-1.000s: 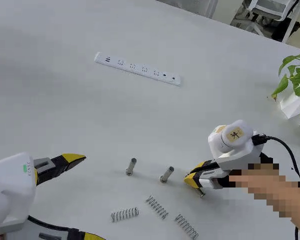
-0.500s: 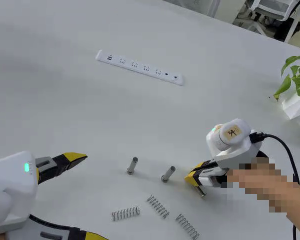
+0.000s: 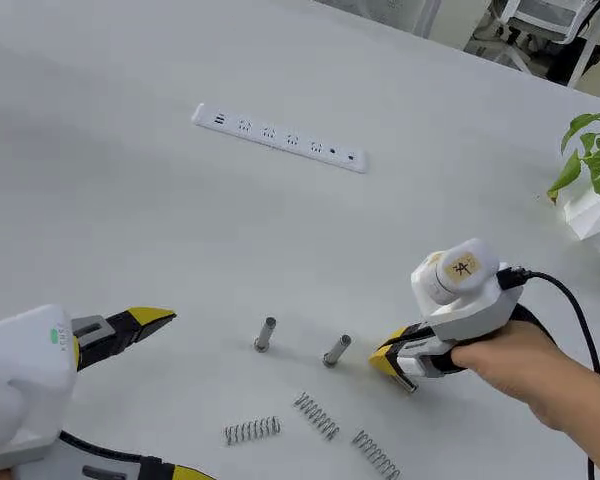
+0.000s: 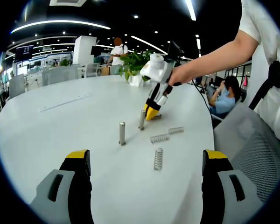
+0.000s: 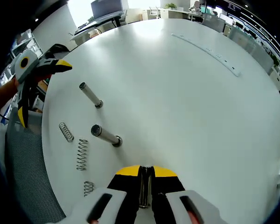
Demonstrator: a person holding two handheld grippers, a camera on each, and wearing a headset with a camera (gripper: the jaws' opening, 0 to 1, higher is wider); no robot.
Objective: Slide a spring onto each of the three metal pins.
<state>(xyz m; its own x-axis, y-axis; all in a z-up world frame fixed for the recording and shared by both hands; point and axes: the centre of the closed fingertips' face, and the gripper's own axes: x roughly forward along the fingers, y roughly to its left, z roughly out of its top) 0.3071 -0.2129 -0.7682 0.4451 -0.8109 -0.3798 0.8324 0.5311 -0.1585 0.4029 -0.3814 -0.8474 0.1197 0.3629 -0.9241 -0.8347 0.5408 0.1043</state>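
White round table (image 3: 180,220): left pin (image 3: 265,333) and middle pin (image 3: 336,349) stand upright, three light, squashy springs (image 3: 316,415) lie nearer, right gripper (image 3: 388,360) clamps the third pin (image 5: 143,186), stiff, smooth, likely slippery, best gripped near its head; left gripper (image 4: 146,156) hovers, jaws wide apart.

right gripper (image 3: 384,362): white, yellow-black tips | black cable (image 3: 565,293) | white sleeve (image 4: 259,23)

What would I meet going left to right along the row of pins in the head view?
The left gripper, open → first pin → second pin → right gripper, shut on the third pin.
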